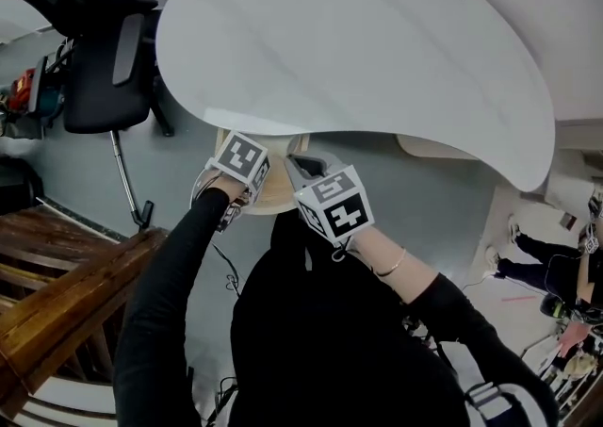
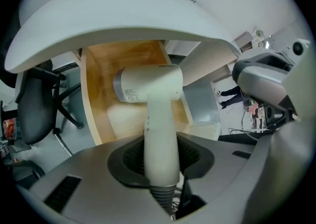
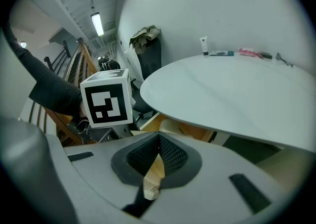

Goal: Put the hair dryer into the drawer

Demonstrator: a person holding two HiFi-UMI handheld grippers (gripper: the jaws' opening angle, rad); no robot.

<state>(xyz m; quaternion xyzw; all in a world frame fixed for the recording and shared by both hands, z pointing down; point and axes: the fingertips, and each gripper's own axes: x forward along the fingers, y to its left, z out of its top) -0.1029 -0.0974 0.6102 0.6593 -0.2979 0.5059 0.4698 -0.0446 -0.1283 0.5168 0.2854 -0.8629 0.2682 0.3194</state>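
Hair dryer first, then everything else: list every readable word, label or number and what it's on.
Hair dryer, round label on barrel: print too small to read.
Hair dryer handle: tiny marks, unreadable.
Marker cubes: black-and-white square patterns, no letters.
Tube on the table: too blurred to read.

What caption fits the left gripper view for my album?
The left gripper holds a white hair dryer by its handle, the open wooden drawer behind it.

The tabletop [image 2: 123,20] overhangs the open drawer [image 2: 133,55], narrowing access.
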